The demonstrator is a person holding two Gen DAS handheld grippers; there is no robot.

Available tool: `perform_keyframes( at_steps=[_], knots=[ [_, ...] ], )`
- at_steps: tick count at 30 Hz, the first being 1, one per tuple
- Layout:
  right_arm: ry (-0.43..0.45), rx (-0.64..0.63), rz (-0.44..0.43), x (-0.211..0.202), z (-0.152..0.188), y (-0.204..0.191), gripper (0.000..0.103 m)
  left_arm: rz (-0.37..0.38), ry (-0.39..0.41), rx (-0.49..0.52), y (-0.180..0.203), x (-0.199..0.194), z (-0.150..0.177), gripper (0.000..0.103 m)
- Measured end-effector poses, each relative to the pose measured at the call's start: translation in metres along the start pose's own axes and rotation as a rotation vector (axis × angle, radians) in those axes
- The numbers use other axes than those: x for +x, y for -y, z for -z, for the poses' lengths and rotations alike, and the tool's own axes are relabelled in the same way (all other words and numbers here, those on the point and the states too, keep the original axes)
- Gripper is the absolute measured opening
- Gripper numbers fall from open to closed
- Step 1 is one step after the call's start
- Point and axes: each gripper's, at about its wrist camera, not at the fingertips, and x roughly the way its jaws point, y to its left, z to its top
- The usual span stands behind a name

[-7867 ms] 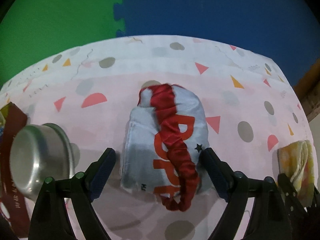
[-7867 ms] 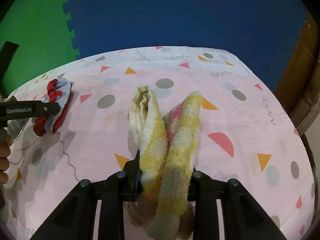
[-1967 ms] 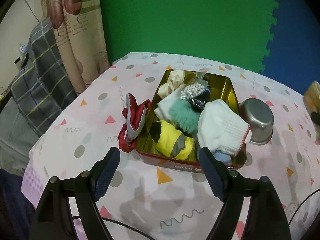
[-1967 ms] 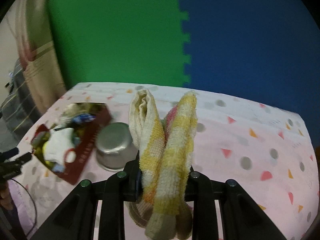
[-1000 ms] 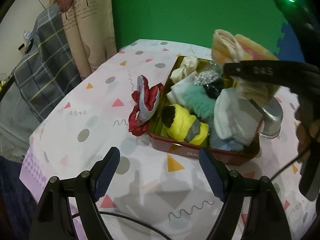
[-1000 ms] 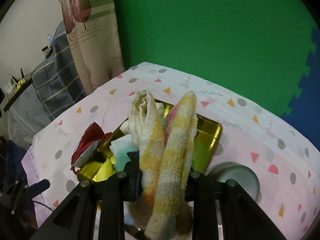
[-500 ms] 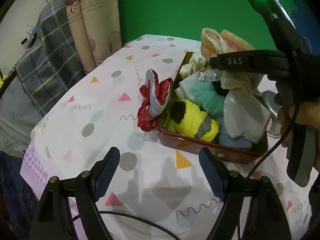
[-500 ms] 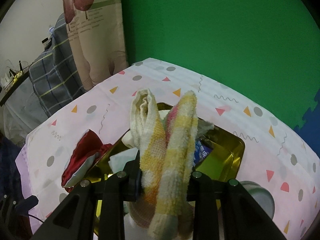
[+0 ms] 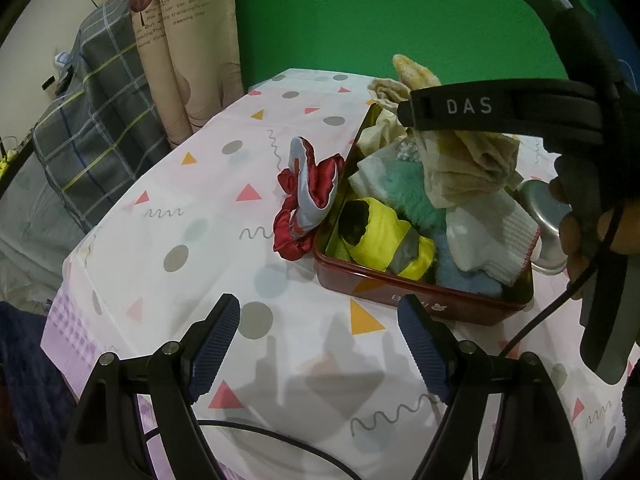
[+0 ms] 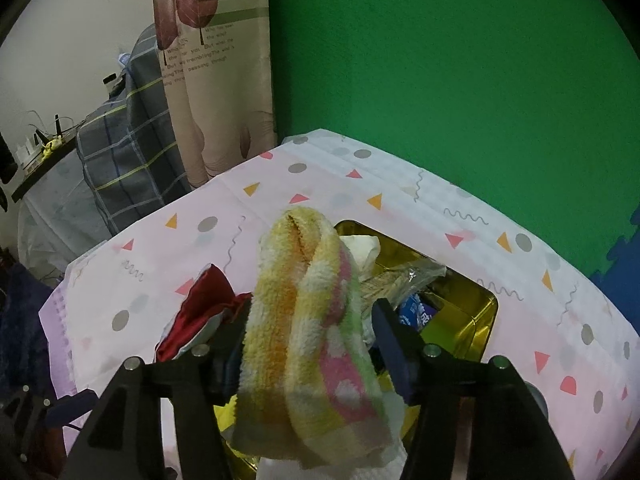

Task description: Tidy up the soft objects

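A red tin box [image 9: 424,294] with a gold inside [image 10: 476,312] stands on the table and holds several soft items: a yellow toy [image 9: 384,236], a white sock [image 9: 488,236], a teal fluffy piece [image 9: 408,188]. A red and grey cloth [image 9: 308,196] hangs on the box's left rim. My right gripper [image 10: 312,328] hangs over the box with its jaws spread apart. The yellow checked towel [image 10: 308,336] lies loose between them and droops onto the pile; it also shows in the left wrist view [image 9: 464,160]. My left gripper [image 9: 320,344] is open and empty, in front of the box.
A steel pot [image 9: 544,216] stands right of the box. The table has a pink patterned cloth [image 9: 200,220]. A curtain [image 9: 180,40] and a plaid-covered piece of furniture [image 9: 88,112] stand beyond the table's left edge. A black cable [image 9: 256,432] runs near my left gripper.
My right gripper has opened over the box and the yellow towel has slumped down between its fingers onto the pile. My left gripper has drawn a little closer to the box.
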Motion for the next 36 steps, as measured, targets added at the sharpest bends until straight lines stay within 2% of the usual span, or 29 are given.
perform_keyframes(
  at_steps=[16,24,33,36],
  knots=[
    [0.013,0.036,-0.028,-0.020,0.009,0.004,0.059,-0.002,0.007,0.006,0.004,-0.007,0.001,0.079],
    [0.039,0.081,-0.010,-0.049,0.020,0.010,0.059,0.001,0.014,0.016,0.010,-0.013,-0.001,0.079],
    [0.059,0.156,0.065,-0.090,0.060,0.027,0.063,-0.004,0.022,0.026,0.015,-0.016,-0.006,0.079],
    [0.039,0.171,0.067,-0.097,0.076,0.030,0.068,-0.007,0.028,0.030,0.017,-0.018,-0.007,0.079]
  ],
)
